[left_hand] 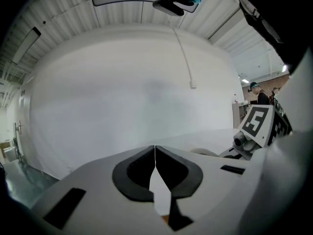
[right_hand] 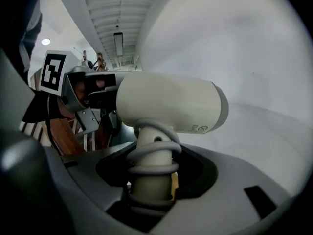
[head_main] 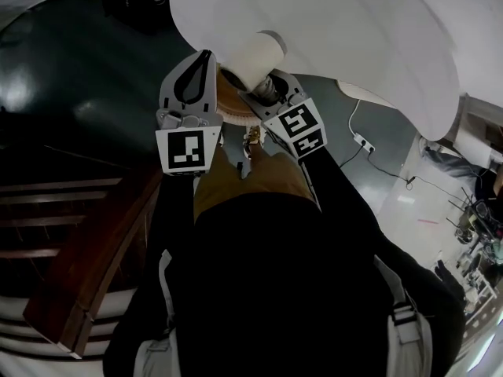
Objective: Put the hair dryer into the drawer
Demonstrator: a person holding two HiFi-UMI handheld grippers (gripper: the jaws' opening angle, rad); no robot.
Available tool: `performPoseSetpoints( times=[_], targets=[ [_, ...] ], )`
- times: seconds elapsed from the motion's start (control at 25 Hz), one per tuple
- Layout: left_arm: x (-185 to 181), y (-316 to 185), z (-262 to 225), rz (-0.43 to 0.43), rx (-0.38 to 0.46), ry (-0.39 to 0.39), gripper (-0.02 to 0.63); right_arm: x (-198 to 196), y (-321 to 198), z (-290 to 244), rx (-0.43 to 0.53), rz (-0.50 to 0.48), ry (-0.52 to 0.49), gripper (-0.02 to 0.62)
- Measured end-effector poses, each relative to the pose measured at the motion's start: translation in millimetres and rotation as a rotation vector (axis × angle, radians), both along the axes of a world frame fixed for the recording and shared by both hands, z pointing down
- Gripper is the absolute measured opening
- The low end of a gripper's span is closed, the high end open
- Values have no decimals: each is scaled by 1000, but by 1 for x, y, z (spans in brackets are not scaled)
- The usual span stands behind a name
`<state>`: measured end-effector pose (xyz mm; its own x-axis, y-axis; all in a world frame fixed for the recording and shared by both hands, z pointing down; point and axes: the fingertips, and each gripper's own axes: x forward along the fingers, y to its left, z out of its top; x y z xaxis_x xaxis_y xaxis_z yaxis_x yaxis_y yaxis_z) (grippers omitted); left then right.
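Gripping the hair dryer (right_hand: 171, 104) by its handle, the right gripper (right_hand: 151, 175) has its 2 jaws set wide, 1 pressed on each side of that handle. The dryer's grey cord (right_hand: 152, 153) is wound round the handle in several turns. The cream barrel lies crosswise just above the jaws, its wider end toward the right of the right gripper view. The left gripper (left_hand: 155, 150) is clenched, its 2 tips meeting with nothing between them.

Seen from the head view, both grippers sit close side by side in front of the person's dark clothing (head_main: 299, 289). Just beyond them, a large white rounded surface (head_main: 354, 22) fills the space ahead of both pairs of jaws, and the dryer overlaps its near edge; whether they touch I cannot tell. Brown wooden furniture (head_main: 86, 242) with horizontal boards stands low at the left, on a dark glossy floor (head_main: 71, 77). A white power strip (head_main: 362, 140) with its cable lies on the floor to the right, well apart.

Only the right gripper view shows the wound cord and a small label (right_hand: 200, 128) on the barrel. Only the left gripper view shows a thin white cable (left_hand: 183, 53) hanging against the white surface, and people (left_hand: 255, 92) standing far off at the right. The floor and the power strip appear in the head view alone
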<state>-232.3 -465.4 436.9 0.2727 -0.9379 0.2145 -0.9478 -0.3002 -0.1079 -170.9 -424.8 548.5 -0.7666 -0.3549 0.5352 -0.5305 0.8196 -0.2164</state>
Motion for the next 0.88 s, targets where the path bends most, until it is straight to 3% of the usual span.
performPoseSetpoints(
  times=[0.44,0.88],
  targets=[
    [-9,-2,27,28,-68,23,15,-25,45,66,-83,-247,163,236],
    [-24,4,43,22,-102,37,15,-25,78,131,-144,-471,379,237]
  ],
)
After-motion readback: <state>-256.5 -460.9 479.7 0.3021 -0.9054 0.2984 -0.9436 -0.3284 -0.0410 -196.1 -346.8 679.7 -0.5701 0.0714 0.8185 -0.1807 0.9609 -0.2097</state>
